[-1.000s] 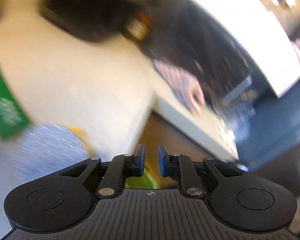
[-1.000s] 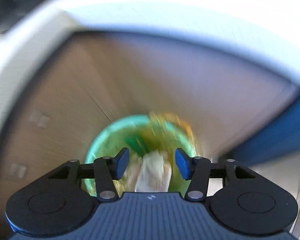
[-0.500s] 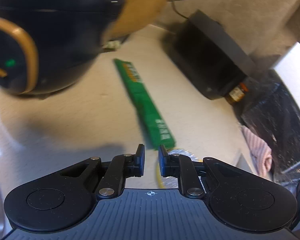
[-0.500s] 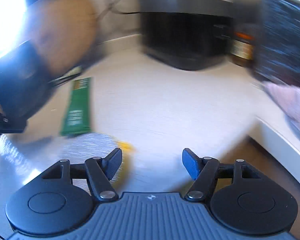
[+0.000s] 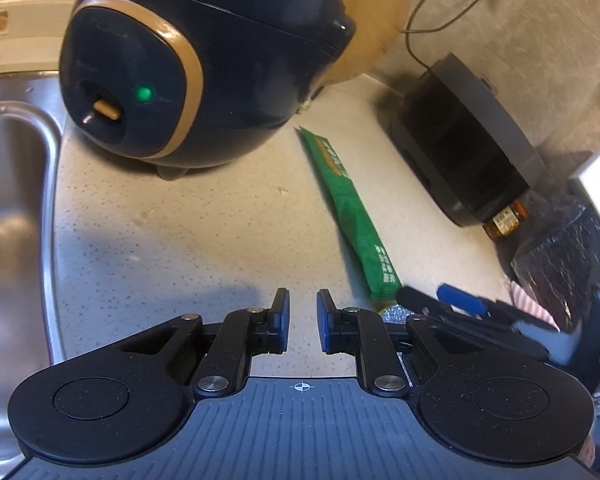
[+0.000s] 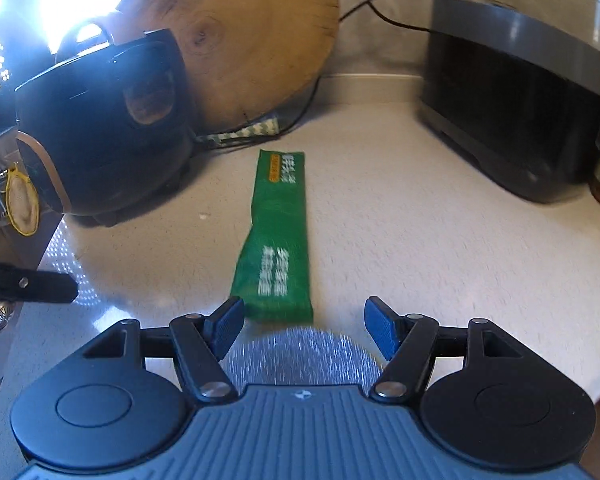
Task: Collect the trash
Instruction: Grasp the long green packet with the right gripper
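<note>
The right claw (image 6: pixel 304 330), gaping empty, is hovering behind the green wrapper (image 6: pixel 278 240); its pads may be skidding over the flat, possibly slippery film.

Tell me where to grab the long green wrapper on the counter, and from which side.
Probably take the green wrapper across its narrow width near the closer end, coming from above with the right gripper, whose open jaws already straddle that end. It lies flat and long on the counter, so its short axis fits between the fingers; the near end is clear of the rice cooker.

My left claw (image 5: pixel 302 326) and right claw (image 6: pixel 304 330), black linkage arms, blue ribbed pads, silver pivot screws, grey ridged body, small crosshair mark
</note>
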`<action>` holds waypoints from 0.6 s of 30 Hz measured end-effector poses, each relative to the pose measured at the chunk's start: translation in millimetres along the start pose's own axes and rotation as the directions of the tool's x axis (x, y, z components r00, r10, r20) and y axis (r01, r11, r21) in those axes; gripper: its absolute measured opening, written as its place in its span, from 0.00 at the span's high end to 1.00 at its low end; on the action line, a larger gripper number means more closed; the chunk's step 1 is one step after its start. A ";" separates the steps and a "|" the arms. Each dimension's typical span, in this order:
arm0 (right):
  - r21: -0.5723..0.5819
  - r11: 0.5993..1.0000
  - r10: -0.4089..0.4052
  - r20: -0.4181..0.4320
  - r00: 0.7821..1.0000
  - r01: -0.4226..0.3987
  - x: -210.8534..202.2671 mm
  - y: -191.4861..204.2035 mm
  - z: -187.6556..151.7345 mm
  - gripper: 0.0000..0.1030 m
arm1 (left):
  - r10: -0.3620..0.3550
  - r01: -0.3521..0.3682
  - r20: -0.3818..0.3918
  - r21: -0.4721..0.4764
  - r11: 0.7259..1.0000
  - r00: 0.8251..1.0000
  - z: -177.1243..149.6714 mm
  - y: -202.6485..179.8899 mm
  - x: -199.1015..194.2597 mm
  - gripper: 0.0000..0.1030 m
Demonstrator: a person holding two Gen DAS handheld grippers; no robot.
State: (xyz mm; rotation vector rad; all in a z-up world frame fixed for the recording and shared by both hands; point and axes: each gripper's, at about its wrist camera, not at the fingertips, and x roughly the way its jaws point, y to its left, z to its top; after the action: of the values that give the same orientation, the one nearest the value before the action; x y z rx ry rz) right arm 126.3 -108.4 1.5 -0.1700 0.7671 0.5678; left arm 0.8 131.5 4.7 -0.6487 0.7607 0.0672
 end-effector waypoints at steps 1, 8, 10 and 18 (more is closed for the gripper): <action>-0.006 1.000 0.006 -0.005 1.000 -0.006 5.1 1.7 3.7 0.35 | 0.002 -0.002 0.001 0.002 1.000 1.000 -1.2 0.1 -1.3 0.84; -0.047 0.998 0.030 -0.033 0.999 -0.032 41.0 17.5 24.0 0.35 | 0.042 -0.041 0.021 -0.025 0.999 0.999 -10.0 11.7 -16.1 0.84; -0.053 0.998 0.033 -0.054 0.998 -0.036 50.9 19.9 27.0 0.38 | 0.050 -0.049 0.023 -0.040 0.998 0.998 -12.0 16.5 -18.6 0.84; -0.033 0.999 0.015 -0.086 0.996 -0.018 41.7 11.1 21.2 0.75 | 0.041 -0.040 0.002 -0.050 0.998 0.999 -13.1 20.7 -14.5 0.84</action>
State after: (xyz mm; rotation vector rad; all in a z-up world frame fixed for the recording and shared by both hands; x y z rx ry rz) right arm 157.3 -74.2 -11.8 -0.2211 0.8429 0.5922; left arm -23.8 143.2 -3.6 -0.6804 0.7713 0.1245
